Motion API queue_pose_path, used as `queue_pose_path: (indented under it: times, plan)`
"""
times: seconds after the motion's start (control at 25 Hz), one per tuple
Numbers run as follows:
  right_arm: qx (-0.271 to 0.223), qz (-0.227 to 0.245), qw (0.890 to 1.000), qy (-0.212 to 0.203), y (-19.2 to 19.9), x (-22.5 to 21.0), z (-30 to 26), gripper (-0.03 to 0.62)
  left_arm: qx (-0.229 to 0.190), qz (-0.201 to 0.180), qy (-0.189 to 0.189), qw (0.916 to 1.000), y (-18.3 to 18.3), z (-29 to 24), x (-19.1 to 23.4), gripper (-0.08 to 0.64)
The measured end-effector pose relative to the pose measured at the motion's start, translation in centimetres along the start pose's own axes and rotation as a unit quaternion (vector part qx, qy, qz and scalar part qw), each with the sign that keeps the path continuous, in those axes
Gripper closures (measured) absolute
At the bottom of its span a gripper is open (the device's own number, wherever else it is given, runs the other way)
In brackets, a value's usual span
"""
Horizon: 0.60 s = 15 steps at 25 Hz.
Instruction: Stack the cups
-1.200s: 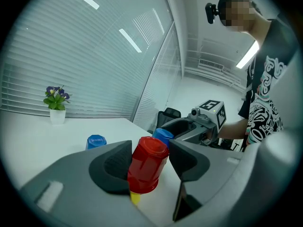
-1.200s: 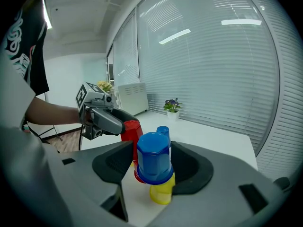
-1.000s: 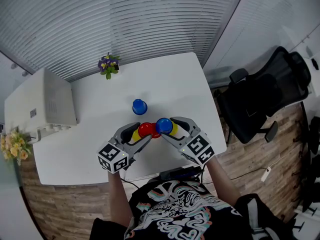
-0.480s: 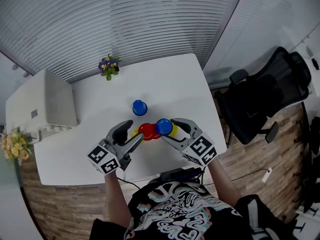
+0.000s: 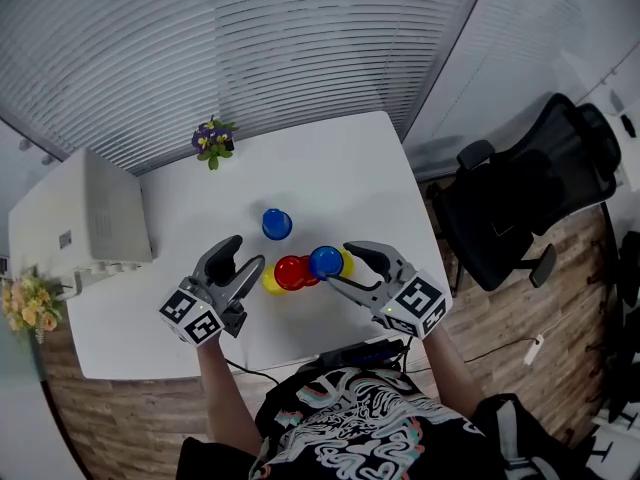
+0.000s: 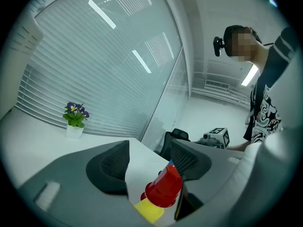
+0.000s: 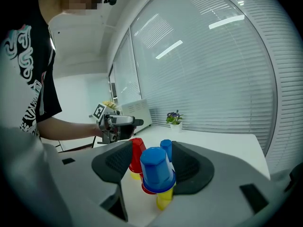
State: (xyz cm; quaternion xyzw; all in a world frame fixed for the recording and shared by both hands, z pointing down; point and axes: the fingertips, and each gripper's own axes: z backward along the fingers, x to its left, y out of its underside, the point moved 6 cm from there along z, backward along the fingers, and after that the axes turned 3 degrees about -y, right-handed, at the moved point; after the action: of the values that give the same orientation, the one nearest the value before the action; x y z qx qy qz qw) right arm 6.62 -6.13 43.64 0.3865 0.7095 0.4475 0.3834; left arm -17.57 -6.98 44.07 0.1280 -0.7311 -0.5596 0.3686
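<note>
looking steeply down on a white table (image 5: 340,168) with a small potted plant (image 5: 212,140) at its far edge. toward the person from the plant, a lone blue cup (image 5: 277,224), upside down and standing by itself. further from the plant again, two short stacks close side by side, contact between them hard to judge: a red cup (image 5: 291,272) upturned over a yellow cup (image 5: 268,284), and to the right of it a blue-topped stack (image 5: 326,261), blue over red over yellow, clearest in the right gripper view. left gripper (image 5: 243,258) roughly in line with the plant, just left of the red-over-yellow pair, jaws spread wide and gripping nothing. in the left gripper view, that pair low between the pads and ahead of them, touching neither. right gripper (image 5: 342,267) further right of the plant, jaws likewise wide apart, with the blue-topped stack standing on the table between the fingertips and no pad seen pressing on it. all cups upside down and resting on the table. forearms reaching out to both grippers from a patterned black t-shirt (image 5: 350,428). black office chair (image 5: 520,198) well to the right of the plant, off the table.
</note>
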Motion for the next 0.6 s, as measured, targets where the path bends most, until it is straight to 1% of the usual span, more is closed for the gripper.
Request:
queue_pose_path:
  times: [0.16,0.32,0.48,0.6]
  plan:
    - [-0.014,-0.008,1.000,-0.002,-0.3,-0.5,0.6,0.333,0.033,-0.015,-0.017,0.9992,0.9,-1.1,1.7,0.287]
    - [-0.035,-0.036,0.999,0.004,-0.5,-1.8,0.8,0.334,0.064,-0.022,-0.027,0.9974,1.9,-2.4,3.3,0.287]
    - [-0.035,-0.046,0.998,0.014,-0.8,-2.9,0.8,0.334,0.104,-0.038,-0.037,0.9932,3.2,-4.0,4.6,0.287]
    - [-0.031,-0.047,0.998,0.013,-0.8,-3.4,0.6,0.334,0.129,-0.050,-0.042,0.9894,4.1,-5.1,5.4,0.287]
